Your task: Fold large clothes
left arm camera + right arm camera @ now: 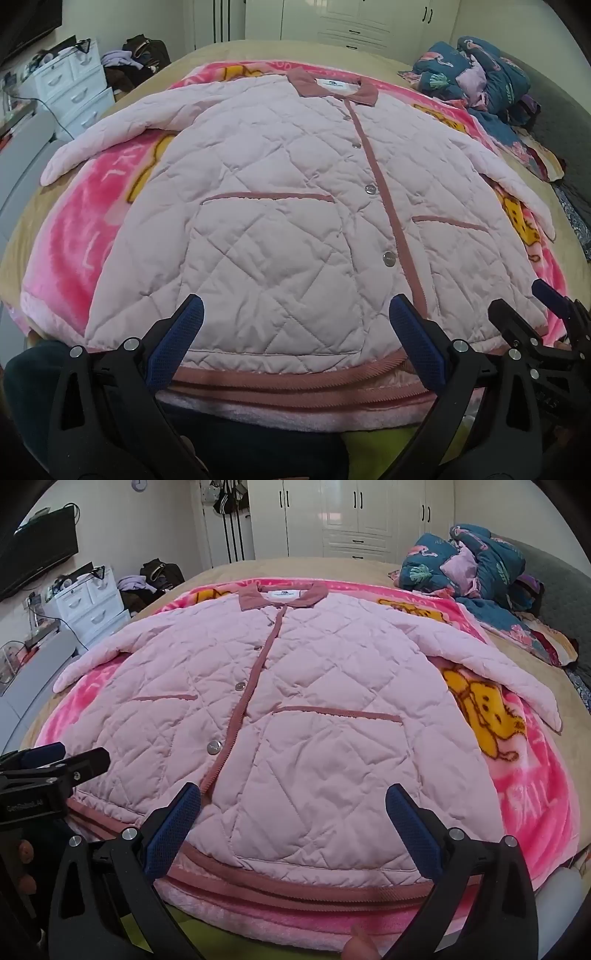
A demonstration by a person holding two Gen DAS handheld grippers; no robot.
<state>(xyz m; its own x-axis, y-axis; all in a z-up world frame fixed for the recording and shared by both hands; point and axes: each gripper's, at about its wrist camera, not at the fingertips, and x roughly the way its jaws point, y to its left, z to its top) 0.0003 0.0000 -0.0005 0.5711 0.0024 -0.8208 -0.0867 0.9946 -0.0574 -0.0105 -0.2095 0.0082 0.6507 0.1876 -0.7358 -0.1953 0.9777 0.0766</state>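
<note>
The jacket lies flat, front up and buttoned, on a pink blanket spread over the bed. Its long axis runs from the hem, nearest both tools, straight away to the collar at the far end. Both sleeves are spread outward from the jacket's shoulders, one to each side.

The left tool hangs just short of the hem, on the jacket's left half, left of the button strip. Its jaws stand wide apart and hold nothing. The right tool hangs just short of the hem on the jacket's right half, right of the button strip. Its jaws are likewise spread wide and empty. Neither touches the cloth, as far as can be judged.

Judgement: folding has not begun. Each tool is nearer its own side of the jacket; the left sleeve falls to the left tool, the right sleeve to the right. A first fold likely turns a sleeve or side inward across the jacket's long axis.
</note>
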